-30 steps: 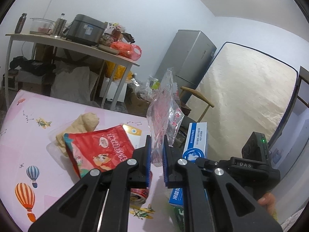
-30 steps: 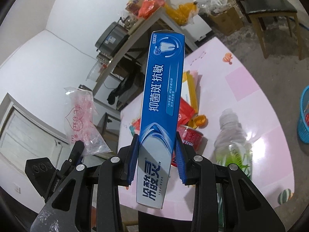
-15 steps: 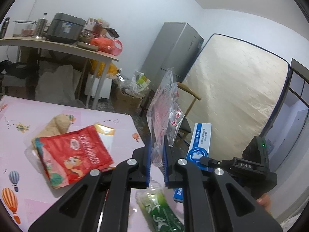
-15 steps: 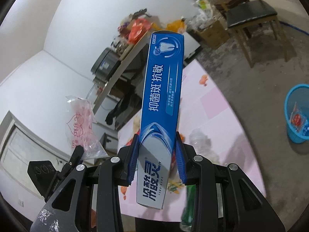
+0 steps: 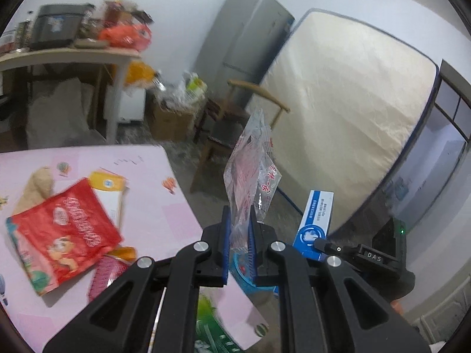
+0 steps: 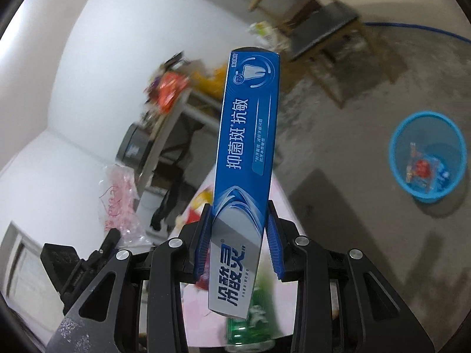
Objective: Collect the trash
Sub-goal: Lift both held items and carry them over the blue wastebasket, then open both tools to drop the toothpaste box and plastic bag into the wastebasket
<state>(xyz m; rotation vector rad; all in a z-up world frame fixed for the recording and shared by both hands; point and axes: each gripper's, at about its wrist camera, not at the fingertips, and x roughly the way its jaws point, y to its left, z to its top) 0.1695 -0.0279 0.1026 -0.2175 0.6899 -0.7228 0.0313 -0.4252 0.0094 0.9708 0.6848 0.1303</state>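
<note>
The left gripper (image 5: 238,229) has its fingers (image 5: 226,235) drawn narrow and pinched on the lower edge of a clear plastic bag (image 5: 253,170) with red printing, which stands up crumpled above the blue pads. The right gripper (image 6: 239,235) has its fingers (image 6: 272,241) set partway apart and clamped on the sides of a long blue toothpaste box (image 6: 247,153), gripping it near its silver end so that the blue end sticks out ahead of the pads. In the left wrist view the same box (image 5: 316,220) shows to the right of the bag, with the black body of the right gripper behind it; in the right wrist view the bag (image 6: 117,197) shows at the lower left. Both held things are in the air, beyond the edge of the pink surface (image 5: 153,182). On that surface lie a red snack pouch (image 5: 61,235), a yellow and white packet (image 5: 109,188) partly under it, a beige crumpled wrapper (image 5: 36,182) and, at the near edge, a green bottle (image 5: 212,332). On the concrete floor, well apart from the surface, stands a blue basket (image 6: 396,158) with a few bits of red and blue trash inside. A wooden chair (image 6: 323,23) stands further back, and a mattress (image 5: 353,117) leans against the wall beside a grey fridge (image 5: 244,44).
</note>
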